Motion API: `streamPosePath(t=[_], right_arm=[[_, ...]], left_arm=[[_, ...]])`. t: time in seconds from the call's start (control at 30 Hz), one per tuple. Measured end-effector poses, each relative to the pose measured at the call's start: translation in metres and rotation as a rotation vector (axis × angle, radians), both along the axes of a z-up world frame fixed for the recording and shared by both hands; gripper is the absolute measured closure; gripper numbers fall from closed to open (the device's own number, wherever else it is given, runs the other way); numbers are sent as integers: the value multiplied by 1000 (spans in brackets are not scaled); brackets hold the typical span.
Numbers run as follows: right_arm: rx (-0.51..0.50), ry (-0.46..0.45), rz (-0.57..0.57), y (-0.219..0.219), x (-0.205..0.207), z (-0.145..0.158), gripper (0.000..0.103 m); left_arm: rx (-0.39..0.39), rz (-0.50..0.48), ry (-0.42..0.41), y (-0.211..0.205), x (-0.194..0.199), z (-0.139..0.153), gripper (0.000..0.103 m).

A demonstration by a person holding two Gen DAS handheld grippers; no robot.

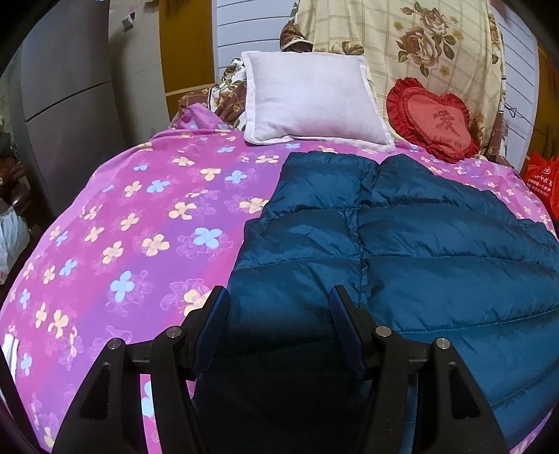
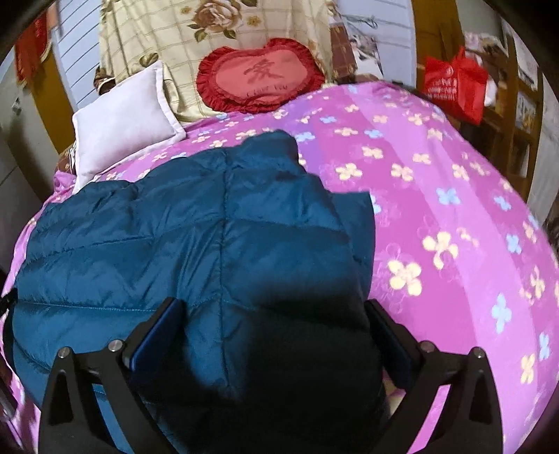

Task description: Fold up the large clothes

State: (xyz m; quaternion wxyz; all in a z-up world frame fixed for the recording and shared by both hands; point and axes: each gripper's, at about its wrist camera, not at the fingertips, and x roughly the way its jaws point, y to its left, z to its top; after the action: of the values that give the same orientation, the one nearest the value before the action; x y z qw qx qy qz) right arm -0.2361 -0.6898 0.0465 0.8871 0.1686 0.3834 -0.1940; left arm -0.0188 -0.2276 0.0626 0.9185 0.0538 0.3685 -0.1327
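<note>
Teal quilted down jacket point(image 1: 401, 244) lies flat on the pink flowered bedspread point(image 1: 139, 216), its near hem running under and between the fingers of both grippers. Left gripper point(image 1: 276, 297): jaws spread wide, hem below the gap, nothing pinched. Right gripper point(image 2: 276, 307): jaws also apart, a raised fold of jacket filling the space between them; whether the pads press it, cannot tell.

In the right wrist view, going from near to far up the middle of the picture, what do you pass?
right gripper, open over the cloth → blue puffer jacket → pink flowered bedspread → red heart-shaped cushion → cream rose-print fabric.
</note>
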Motion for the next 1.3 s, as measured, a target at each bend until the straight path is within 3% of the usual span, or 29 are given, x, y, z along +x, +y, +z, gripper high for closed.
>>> streamPosePath(t=[0.13,0.37,0.63,0.83,1.0,1.17,1.3], right_arm=[[-5,-31,22,1,1,12,0],[33,18,29,-13,18,4,0],[192,44,42,-42,39,-14,0],[261,63,83,-56,49,-24,0],[126,61,114,-61,38,-4,0],[325,49,149,-85,43,-27,0],[359,51,176,-89,52,-36,0]], left_arm=[[-47,-9,47,5,9,-3,61],[-251,-13,225,28,39,-14,48],[-389,-34,387,34,59,-42,30],[-355,-68,395,22,63,-45,22],[-352,-97,388,22,64,-46,18],[-327,-103,362,15,61,-47,17],[-319,-109,362,11,63,-46,16]])
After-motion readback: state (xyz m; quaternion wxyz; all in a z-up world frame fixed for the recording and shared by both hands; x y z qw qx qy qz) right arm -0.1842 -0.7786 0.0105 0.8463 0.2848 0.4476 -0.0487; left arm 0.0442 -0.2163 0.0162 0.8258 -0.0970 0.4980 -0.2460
